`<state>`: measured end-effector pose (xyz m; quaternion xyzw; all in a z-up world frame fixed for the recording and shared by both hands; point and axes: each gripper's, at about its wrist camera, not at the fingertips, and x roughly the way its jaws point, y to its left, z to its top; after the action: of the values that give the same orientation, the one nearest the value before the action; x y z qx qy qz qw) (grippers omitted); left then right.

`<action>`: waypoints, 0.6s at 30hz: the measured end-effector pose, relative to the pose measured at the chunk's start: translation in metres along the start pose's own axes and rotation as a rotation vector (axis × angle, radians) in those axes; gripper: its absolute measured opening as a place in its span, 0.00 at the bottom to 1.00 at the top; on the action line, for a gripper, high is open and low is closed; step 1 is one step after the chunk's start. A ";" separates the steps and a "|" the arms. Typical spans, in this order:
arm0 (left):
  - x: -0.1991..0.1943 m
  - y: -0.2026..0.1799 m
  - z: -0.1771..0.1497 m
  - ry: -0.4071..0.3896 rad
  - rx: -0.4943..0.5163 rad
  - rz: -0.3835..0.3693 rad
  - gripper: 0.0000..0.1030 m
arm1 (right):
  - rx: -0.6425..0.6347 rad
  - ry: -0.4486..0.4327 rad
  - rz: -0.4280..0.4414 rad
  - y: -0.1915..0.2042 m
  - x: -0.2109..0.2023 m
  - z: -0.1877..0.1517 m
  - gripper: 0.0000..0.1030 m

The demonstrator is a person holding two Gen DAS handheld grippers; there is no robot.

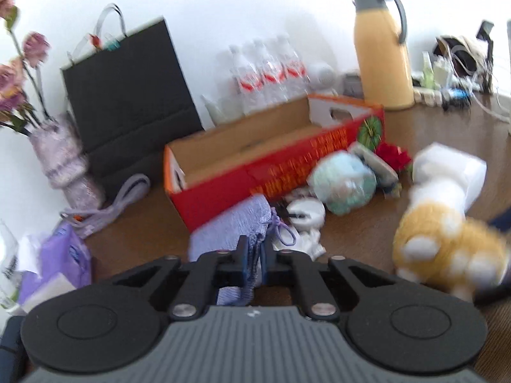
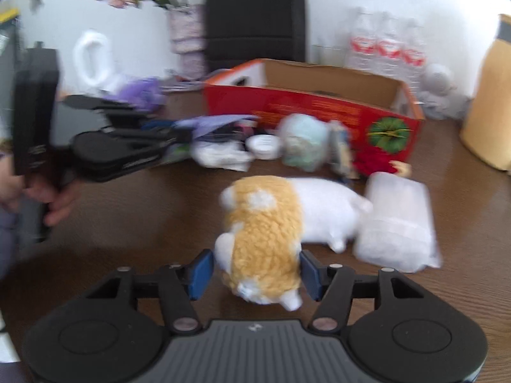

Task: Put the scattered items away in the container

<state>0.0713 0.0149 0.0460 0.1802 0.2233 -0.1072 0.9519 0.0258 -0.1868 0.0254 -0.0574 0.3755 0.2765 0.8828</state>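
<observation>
My left gripper (image 1: 255,255) is shut on a lilac knitted pouch (image 1: 230,226) and holds it in front of the red cardboard box (image 1: 242,172); it also shows from the side in the right wrist view (image 2: 182,134). My right gripper (image 2: 255,269) is closed around the head end of an orange-and-white plush toy (image 2: 265,223) that lies on the brown table (image 2: 127,223). The plush also shows in the left wrist view (image 1: 447,242). The box (image 2: 313,108) is open on top.
Scattered before the box: a pale green soft ball (image 1: 343,182), a white round case (image 1: 305,212), a clear plastic pack (image 2: 396,220), a red flower (image 1: 392,156). Behind stand water bottles (image 1: 268,73), a yellow thermos (image 1: 380,48), a black bag (image 1: 127,86) and a vase (image 1: 60,156).
</observation>
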 end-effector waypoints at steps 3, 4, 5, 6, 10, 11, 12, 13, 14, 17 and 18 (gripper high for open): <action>-0.034 0.013 0.011 -0.082 -0.064 0.032 0.05 | -0.046 -0.101 0.078 0.004 -0.029 0.002 0.74; -0.045 0.019 0.013 -0.105 -0.096 0.034 0.05 | -0.077 -0.137 0.062 0.003 -0.037 0.003 0.81; -0.056 0.023 0.014 -0.121 -0.130 0.039 0.05 | -0.126 -0.162 0.025 0.001 -0.041 0.004 0.82; -0.065 0.027 0.015 -0.131 -0.160 0.042 0.05 | -0.181 -0.165 -0.022 -0.001 -0.041 0.005 0.82; -0.093 0.038 0.009 -0.138 -0.281 0.018 0.05 | -0.360 -0.071 -0.143 -0.017 -0.011 0.012 0.81; -0.096 0.038 0.004 -0.125 -0.313 -0.004 0.05 | -0.383 -0.031 -0.141 -0.020 0.001 0.014 0.79; -0.099 0.039 -0.001 -0.108 -0.355 -0.039 0.05 | -0.409 0.000 -0.137 -0.019 0.010 0.016 0.77; -0.100 0.037 -0.008 -0.091 -0.397 -0.076 0.04 | -0.449 0.018 -0.124 -0.014 0.019 0.014 0.77; -0.101 0.034 -0.016 -0.077 -0.433 -0.116 0.04 | -0.489 0.029 -0.104 -0.009 0.025 0.013 0.77; -0.102 0.017 -0.042 -0.053 -0.438 -0.173 0.05 | -0.542 0.042 -0.016 0.000 0.037 0.011 0.81; -0.102 0.013 -0.049 -0.048 -0.427 -0.158 0.05 | -0.531 0.046 0.009 0.000 0.039 0.013 0.81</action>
<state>-0.0333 0.0588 0.0565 -0.0462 0.2318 -0.1359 0.9621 0.0562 -0.1652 0.0073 -0.2914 0.3099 0.3678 0.8269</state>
